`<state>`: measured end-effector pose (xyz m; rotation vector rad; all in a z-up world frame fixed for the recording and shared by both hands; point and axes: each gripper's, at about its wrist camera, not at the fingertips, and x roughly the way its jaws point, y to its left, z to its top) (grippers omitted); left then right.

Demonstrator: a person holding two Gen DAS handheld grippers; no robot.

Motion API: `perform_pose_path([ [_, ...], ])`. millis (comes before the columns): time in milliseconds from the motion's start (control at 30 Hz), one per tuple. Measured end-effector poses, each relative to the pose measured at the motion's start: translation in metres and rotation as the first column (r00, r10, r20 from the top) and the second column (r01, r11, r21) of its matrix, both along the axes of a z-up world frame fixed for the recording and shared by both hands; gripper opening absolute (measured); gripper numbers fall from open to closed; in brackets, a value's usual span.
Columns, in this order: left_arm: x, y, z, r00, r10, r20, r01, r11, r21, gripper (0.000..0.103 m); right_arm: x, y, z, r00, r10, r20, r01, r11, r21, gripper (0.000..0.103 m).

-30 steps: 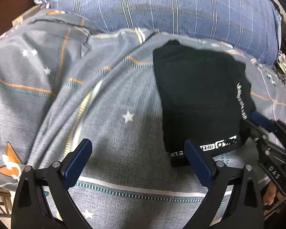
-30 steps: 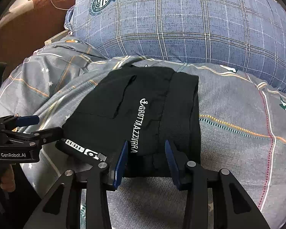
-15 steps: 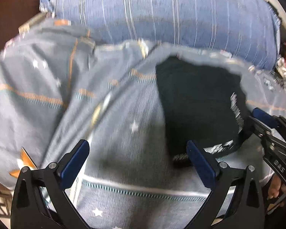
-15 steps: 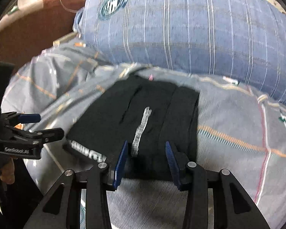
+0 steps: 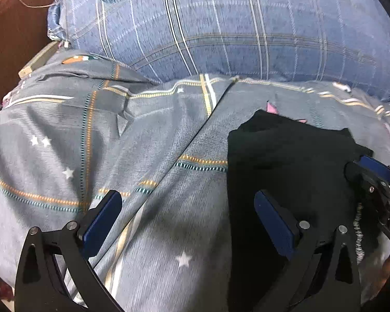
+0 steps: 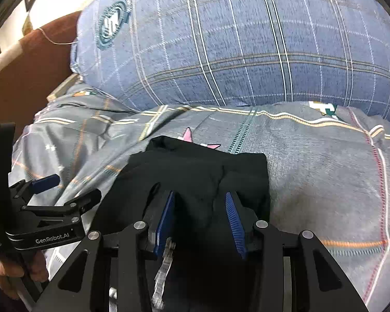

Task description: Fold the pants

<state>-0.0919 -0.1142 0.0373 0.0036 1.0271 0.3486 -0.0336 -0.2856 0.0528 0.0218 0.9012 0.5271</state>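
One pair of black pants (image 6: 195,171), folded into a compact rectangular bundle with several stacked layers. It lies on the grey bedsheet (image 5: 156,156) just near of the pillow (image 6: 247,39), right of centre in the left wrist view. Matte knit fabric, soft creases, with one strip of white lettering hanging at the near edge.

Two grippers, each black metal linkage with two blue pads.
- right gripper (image 6: 200,214): fingers (image 6: 166,215) partly apart, ribbed blue pads straddling a raised ridge of the pants' near edge. Fabric fills the gap and bunches against the pads. I can't tell whether it is really pinched or just sitting between them.
- left gripper (image 5: 187,221): fingers (image 5: 101,221) spread wide with nothing between them but bedsheet. The right pad hangs over the pants' left edge and the left pad over bare sheet.

One hand (image 6: 18,267) shows, wrapped round the left gripper's handle at the lower left of the right wrist view.

One bedsheet: grey woven cotton, wrinkled, printed with small white stars, orange and teal dashed stripes, and one pink star peeking out at the far edge of the pants.
One pillow: blue, plump and rounded, plaid with white and tan lines, and one round teal badge print at its left end.
One brown headboard (image 6: 26,72) far left, smooth.
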Motion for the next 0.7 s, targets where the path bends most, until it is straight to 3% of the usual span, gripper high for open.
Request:
perform_pose_path([
  [67,0.008,0.002,-0.014,0.999,-0.002,-0.040,0.002,1.000,-0.005,0.103,0.009,0.003,-0.010,1.000,-0.002,-0.028,0.002,1.000,0.004,0.046],
  [167,0.004,0.005,-0.022,0.999,0.010,-0.033,-0.011,0.999,-0.035,0.103,0.015,0.003,-0.019,0.999,-0.004,-0.033,0.005,1.000,0.022,0.052],
  [333,-0.015,0.004,-0.008,1.000,-0.010,-0.014,0.009,0.997,-0.079,0.103,0.000,0.000,-0.008,1.000,0.004,-0.001,-0.004,1.000,-0.007,0.052],
  [467,-0.040,-0.002,0.003,0.999,-0.048,0.017,0.049,0.995,-0.091,0.103,-0.023,-0.014,0.003,1.000,0.022,0.006,-0.022,0.999,0.035,0.052],
  [600,-0.060,-0.011,0.001,0.997,-0.077,0.029,0.079,0.993,-0.086,0.103,-0.055,-0.015,0.003,0.998,0.052,0.018,-0.052,0.999,-0.010,0.052],
  [700,-0.058,-0.012,-0.015,0.998,-0.066,-0.022,0.064,0.994,-0.085,0.103,-0.065,-0.006,-0.009,0.998,0.059,0.027,-0.057,0.995,-0.078,0.053],
])
